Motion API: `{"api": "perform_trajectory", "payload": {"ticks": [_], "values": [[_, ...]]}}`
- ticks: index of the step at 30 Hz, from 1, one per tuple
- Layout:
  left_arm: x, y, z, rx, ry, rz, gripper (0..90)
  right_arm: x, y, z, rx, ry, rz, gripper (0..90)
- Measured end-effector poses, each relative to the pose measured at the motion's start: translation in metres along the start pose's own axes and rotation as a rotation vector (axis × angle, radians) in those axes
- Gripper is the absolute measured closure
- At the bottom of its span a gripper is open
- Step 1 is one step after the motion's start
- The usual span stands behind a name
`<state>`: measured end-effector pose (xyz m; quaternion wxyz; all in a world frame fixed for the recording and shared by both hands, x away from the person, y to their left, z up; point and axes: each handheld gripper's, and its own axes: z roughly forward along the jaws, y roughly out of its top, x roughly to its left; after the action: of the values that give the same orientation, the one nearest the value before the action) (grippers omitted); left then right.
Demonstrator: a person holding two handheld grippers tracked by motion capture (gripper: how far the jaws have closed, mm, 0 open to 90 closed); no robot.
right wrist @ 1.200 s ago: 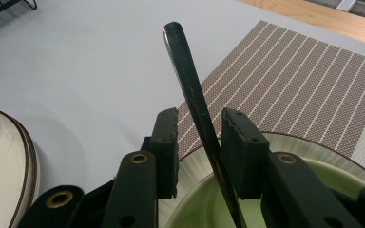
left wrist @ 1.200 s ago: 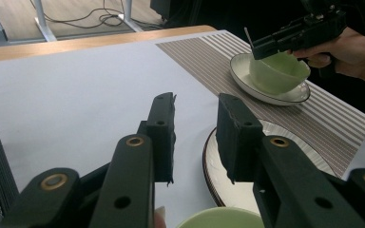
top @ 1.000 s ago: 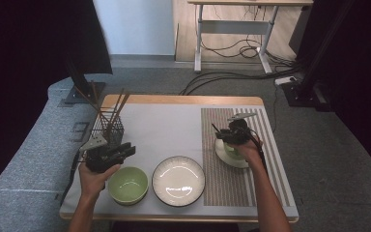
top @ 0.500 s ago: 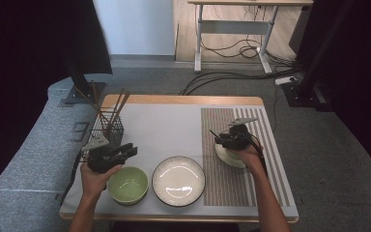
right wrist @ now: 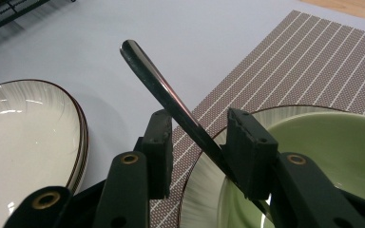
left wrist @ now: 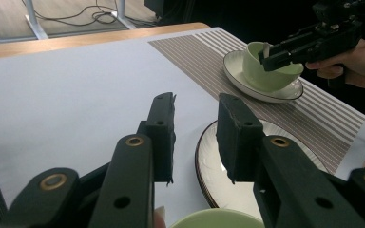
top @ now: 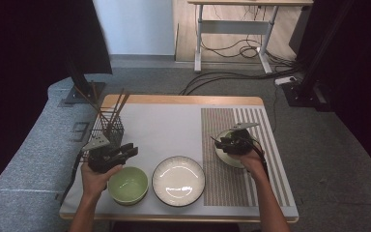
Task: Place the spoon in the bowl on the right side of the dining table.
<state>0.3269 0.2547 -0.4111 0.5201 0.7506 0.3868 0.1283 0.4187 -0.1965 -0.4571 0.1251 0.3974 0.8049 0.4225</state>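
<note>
Leaning out of the green bowl (right wrist: pixel 313 156) on its saucer (top: pixel 232 157) on the striped mat (top: pixel 241 145), the spoon (right wrist: pixel 171 102) passes between the right gripper (right wrist: pixel 202 142) jaws, spread around its handle without clamping it, likely just placed, while the left gripper (left wrist: pixel 197 128) hovers open above the empty plate (left wrist: pixel 228 175), idle.

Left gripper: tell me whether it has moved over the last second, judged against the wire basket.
Yes. The left gripper has drawn back from the wire basket toward the person, and is now beside the green bowl.
</note>
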Motion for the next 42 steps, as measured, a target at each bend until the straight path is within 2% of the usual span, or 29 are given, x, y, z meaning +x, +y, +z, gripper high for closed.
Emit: {"api": "perform_trajectory", "payload": {"ticks": [7,12,18,26,32,42], "values": [[0.000,0.000,-0.001,-0.001,0.004,0.002,67.6,0.000,-0.004,-0.008,-0.041,-0.004,0.009,57.1],[0.001,0.000,-0.002,-0.007,0.005,0.000,67.5,-0.004,-0.008,-0.017,-0.078,-0.006,0.033,56.2],[0.002,0.000,-0.002,-0.007,0.007,-0.003,67.3,-0.002,-0.013,-0.025,-0.119,0.008,0.034,56.0],[0.003,0.000,-0.002,-0.005,-0.002,-0.011,64.1,-0.001,-0.026,-0.030,-0.140,0.015,0.071,55.4],[0.006,0.000,-0.002,-0.007,0.003,-0.015,62.6,0.005,-0.033,-0.034,-0.144,0.017,0.065,54.3],[0.009,0.000,-0.006,-0.013,0.009,-0.028,57.4,0.019,-0.042,-0.030,-0.145,0.027,0.054,51.9]]}}
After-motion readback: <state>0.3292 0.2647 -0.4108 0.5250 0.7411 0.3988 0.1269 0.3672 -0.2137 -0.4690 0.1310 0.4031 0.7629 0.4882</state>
